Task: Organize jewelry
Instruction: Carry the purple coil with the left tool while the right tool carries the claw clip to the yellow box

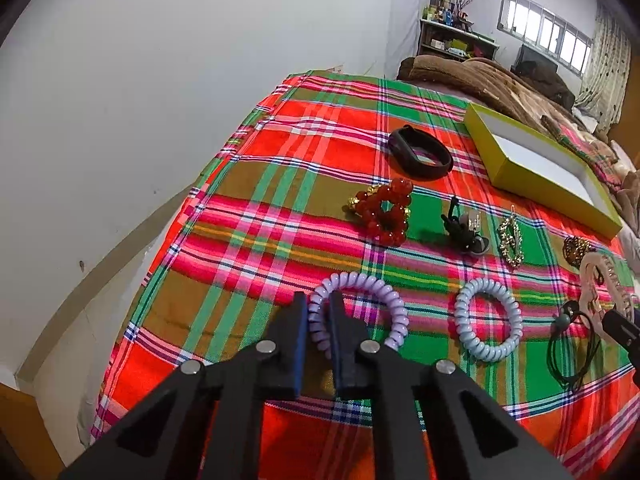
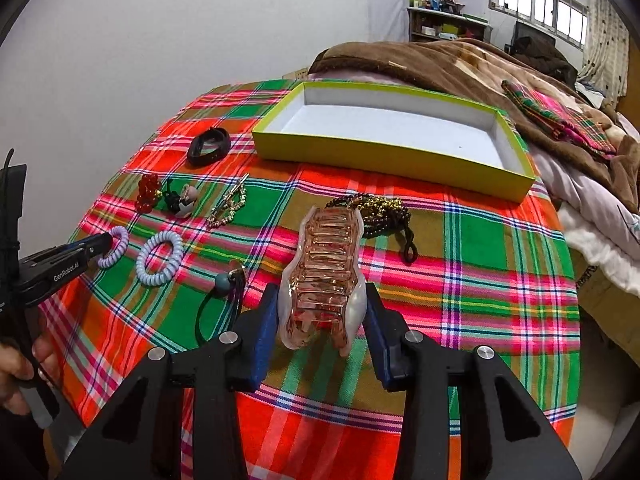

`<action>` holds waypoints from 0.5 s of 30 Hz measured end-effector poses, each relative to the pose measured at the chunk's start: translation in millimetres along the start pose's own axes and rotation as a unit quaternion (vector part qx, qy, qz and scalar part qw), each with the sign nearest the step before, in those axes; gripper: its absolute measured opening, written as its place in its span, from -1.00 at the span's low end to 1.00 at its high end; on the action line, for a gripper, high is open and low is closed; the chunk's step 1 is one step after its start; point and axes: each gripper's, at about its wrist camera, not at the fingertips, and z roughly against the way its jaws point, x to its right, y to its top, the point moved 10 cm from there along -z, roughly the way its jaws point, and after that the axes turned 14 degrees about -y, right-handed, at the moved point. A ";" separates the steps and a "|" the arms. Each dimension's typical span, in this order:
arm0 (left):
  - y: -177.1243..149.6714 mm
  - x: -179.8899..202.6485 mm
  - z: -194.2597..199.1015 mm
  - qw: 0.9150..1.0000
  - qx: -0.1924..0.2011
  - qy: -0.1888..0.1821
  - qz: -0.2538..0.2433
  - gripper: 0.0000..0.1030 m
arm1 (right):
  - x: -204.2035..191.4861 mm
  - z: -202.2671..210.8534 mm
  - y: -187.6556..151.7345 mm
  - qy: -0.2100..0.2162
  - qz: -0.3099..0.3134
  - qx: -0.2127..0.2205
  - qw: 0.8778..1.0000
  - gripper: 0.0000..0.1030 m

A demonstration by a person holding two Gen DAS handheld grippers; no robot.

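Pinching one side of the lilac spiral-coil plastic hair tie (image 1: 360, 312), the left gripper (image 1: 319, 306) has its two fingers closed across the coil, one outside the loop and one inside, with the tie lying on the red-and-green plaid cloth (image 1: 280, 184). That tie looks light and springy, likely to stretch and swing once lifted, so a grip across a single strand as here seems right. Just beside it lies a pale blue spiral-coil hair tie (image 1: 488, 320), untouched. Further right, the right gripper (image 2: 322, 312) clasps the translucent pink plastic claw clip (image 2: 320, 276) by its two pearly flanks, its blue pads against them; the clip looks stiff, smooth and probably slippery, and squeezing near its hinge could spring it open, so I judge the broad middle safest. The left wrist view shows the coil pinch closely but only the yellow-green shallow cardboard box (image 2: 400, 160) at an angle; the right wrist view shows the white interior holding nothing, and a dark-and-gold beaded necklace (image 2: 372, 212) near the clip.
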 end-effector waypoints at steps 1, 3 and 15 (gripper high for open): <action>-0.1 0.4 -0.3 1.000 0.000 -0.002 0.001 -0.80 | 0.4 0.4 0.2 0.000 0.000 0.001 1.000 -0.20; -1.1 1.1 0.6 1.000 -0.001 -0.004 0.000 -0.81 | 1.0 2.5 -0.3 -0.001 0.003 0.004 1.000 -0.20; 9.7 28.9 37.5 0.999 0.037 -0.026 -0.027 -0.82 | 13.5 33.4 4.1 -0.005 -0.001 0.038 0.999 -0.33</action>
